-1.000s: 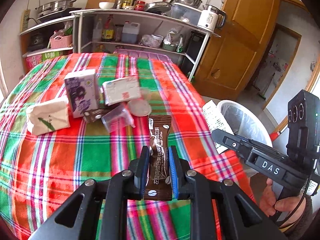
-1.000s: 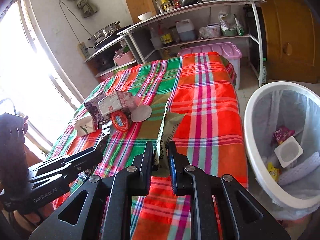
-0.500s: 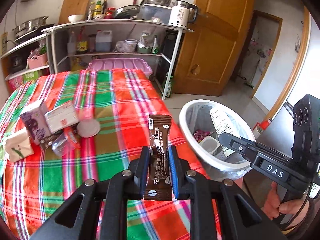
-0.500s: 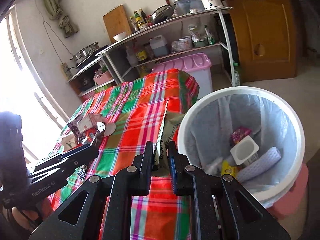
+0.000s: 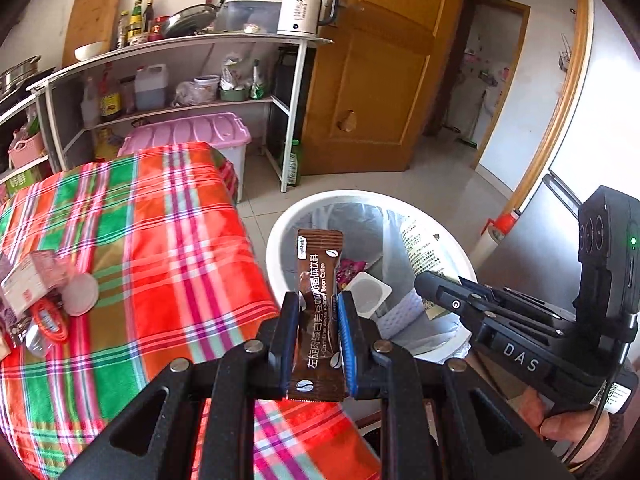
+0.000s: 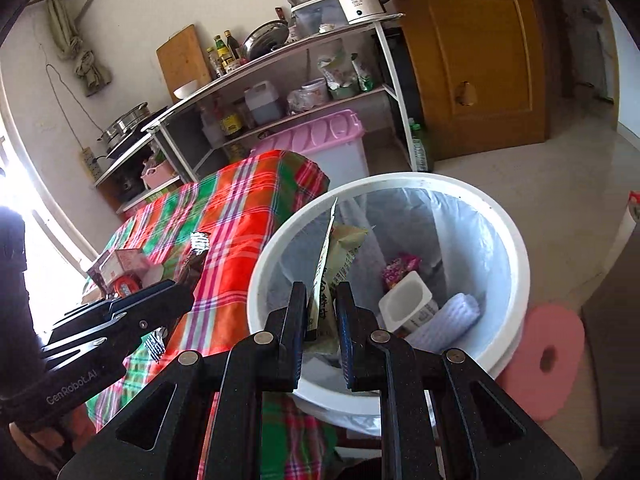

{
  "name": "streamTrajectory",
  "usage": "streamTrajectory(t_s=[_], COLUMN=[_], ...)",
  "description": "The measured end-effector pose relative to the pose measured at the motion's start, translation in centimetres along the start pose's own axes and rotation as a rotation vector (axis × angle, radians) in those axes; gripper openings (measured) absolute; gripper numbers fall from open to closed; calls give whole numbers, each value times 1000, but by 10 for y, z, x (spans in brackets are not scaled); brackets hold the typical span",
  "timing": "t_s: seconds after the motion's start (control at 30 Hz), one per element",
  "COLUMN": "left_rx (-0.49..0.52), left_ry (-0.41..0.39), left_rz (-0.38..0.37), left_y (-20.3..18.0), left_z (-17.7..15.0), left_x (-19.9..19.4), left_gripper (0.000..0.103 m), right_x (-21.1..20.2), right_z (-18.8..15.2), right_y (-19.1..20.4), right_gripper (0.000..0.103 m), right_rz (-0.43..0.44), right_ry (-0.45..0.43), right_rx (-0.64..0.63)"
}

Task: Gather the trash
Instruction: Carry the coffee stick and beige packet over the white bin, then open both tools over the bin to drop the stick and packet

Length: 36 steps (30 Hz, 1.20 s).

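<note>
- Kitchen shelving (image 5: 180, 76) loaded with bottles, pots and a white kettle (image 5: 304, 8) is lining the far wall, with a wooden door (image 5: 372, 80) to its right.
- Brown coffee sachet (image 5: 318, 312) is standing upright between the pads of the left tool (image 5: 318, 344), which is clamping it at mid-length; its top is showing against the near left rim of the bin.
- A pale green snack wrapper (image 6: 326, 280) is sitting edge-on in the right tool (image 6: 322, 320), whose jaws are pinching it narrowly, and it is hanging over the near left part of the bin's opening.
- The white trash bin (image 6: 516, 264), lined with a clear bag, is standing on the floor just right of the worktop; a white plastic cup (image 6: 408, 304), a pink wrapper (image 6: 398, 270) and a white foam sleeve (image 6: 452, 316) are lying inside it.
- A pink foam ring (image 6: 540, 364) is lying on the floor, touching the bin's right side.
- The worktop (image 5: 132, 248), under a red and green plaid cloth, is carrying more litter at its left: a small carton (image 5: 36, 276), a round white lid (image 5: 80, 294) and a red-rimmed item (image 5: 48, 320), close together.
- A pink-lidded storage box (image 5: 188, 136) is sitting beyond the worktop's far end, below the shelving.
- A hand (image 5: 568, 424) is gripping the right tool's handle at the lower right of the left wrist view.
</note>
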<state>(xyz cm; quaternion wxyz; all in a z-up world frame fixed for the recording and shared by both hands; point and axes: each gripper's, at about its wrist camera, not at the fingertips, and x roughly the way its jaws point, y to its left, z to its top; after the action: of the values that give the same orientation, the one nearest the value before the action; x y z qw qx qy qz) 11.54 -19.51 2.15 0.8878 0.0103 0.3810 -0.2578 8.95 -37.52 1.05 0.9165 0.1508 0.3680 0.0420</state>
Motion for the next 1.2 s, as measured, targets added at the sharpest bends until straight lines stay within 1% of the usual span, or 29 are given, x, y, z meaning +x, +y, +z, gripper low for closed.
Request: streamTrajectory(t_s=[0.13,0.4,0.57,0.63,0.7,0.73,0.77,0.8,0.9,1.03,1.2], left_rx=[20,16,21,6,3,4,2,-3,-16,-7,-42], left_ry=[16,37,56,65,74,70,69,67,56,34,12], left_rz=[-4,-10,-17,-29,-32,-28,-21,-19,-31,-12,-5], left_y=[-12,-21,-26,-25,-24,-23,-22,-21,-16,-11,4], left_z=[3,15,16,15,15,14,14,13,12,8,4], left_x=[11,33,42,44,44,43,42,40,35,23,7], left_gripper=[21,21,21,25,35,39,47,51,53,53,54], right_x=[5,17,20,20,19,19,19,18,16,13,8], right_z=[2,4,4,5,5,5,5,4,3,1,0], right_y=[-13,-32,-38,-38,-38,-38,-38,-38,-36,-32,-20], right_gripper=[16,16,17,17,17,17,18,19,21,21,21], right_rz=[-31,-113,-128,-135,-146,-147,-144,-143,-141,-136,-123], right_ry=[15,36,48,43,47,47,48,48,43,35,22], right_rx=[10,18,19,15,14,15,17,20,32,38,34])
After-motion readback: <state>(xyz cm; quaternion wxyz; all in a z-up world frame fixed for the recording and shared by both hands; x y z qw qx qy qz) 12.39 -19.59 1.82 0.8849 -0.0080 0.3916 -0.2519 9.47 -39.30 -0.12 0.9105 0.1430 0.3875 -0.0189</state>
